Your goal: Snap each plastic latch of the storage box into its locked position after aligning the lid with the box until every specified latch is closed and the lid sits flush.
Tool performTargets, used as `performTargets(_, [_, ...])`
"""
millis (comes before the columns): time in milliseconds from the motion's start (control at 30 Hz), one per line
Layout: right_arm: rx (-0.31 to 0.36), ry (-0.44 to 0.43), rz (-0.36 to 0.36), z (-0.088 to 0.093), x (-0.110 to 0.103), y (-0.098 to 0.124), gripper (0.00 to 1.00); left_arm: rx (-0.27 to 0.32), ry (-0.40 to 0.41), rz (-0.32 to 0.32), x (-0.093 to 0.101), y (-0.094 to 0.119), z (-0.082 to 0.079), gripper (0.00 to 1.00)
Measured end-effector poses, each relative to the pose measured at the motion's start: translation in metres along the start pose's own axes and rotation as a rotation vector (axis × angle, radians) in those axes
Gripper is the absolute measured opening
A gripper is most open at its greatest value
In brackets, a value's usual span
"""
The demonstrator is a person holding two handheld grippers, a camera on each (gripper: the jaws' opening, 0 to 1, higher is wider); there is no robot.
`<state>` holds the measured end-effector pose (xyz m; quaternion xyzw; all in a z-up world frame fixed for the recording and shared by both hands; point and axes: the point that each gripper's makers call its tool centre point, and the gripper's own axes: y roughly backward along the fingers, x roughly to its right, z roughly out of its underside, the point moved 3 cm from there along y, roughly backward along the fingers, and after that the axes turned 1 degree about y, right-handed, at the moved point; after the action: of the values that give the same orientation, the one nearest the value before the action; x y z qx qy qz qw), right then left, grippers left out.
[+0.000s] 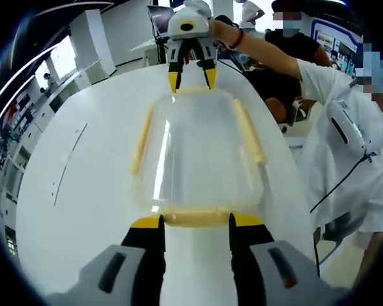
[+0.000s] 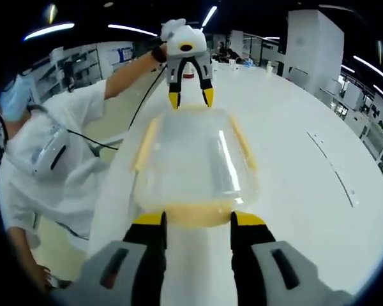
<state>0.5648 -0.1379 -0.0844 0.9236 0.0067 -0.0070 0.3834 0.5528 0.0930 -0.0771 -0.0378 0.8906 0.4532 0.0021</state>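
Observation:
A clear plastic storage box (image 1: 195, 153) with its lid on lies lengthwise on the white table (image 1: 83, 191). Pale yellow latches run along its two long sides (image 1: 142, 140) and its two ends. In the left gripper view my left gripper (image 1: 196, 220) stands open, its yellow-tipped jaws on either side of the near end latch (image 1: 195, 217). At the far end my right gripper (image 1: 191, 80) is open above that end's latch. The right gripper view mirrors this: my right gripper (image 2: 198, 218) stands open at its near end latch (image 2: 195, 213) of the box (image 2: 191, 159), with the left gripper (image 2: 190, 97) open at the far end.
The person in white (image 1: 345, 146) stands at the table's edge beside the box, one arm stretched over it (image 2: 124, 73). Another person sits behind (image 1: 287, 57). A thin cable line (image 1: 67, 162) lies on the table surface. Shelves and desks fill the room beyond.

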Motion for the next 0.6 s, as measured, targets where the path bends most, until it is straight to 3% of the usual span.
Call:
performTargets(167, [0.001,-0.03,0.003,0.003,0.002,-0.002,0.38,0.007,-0.017,-0.004,0.001,-0.005,0.002,0.38])
performTargets(267, [-0.019,-0.018,0.018,0.001,0.002,-0.003,0.38,0.018,-0.053,-0.005,0.0,-0.004,0.005,0.38])
performTargets(600, [-0.02,0.031,0.037,-0.007,-0.003,0.01,0.43,0.08,-0.043,-0.009,-0.003,0.008,0.011,0.41])
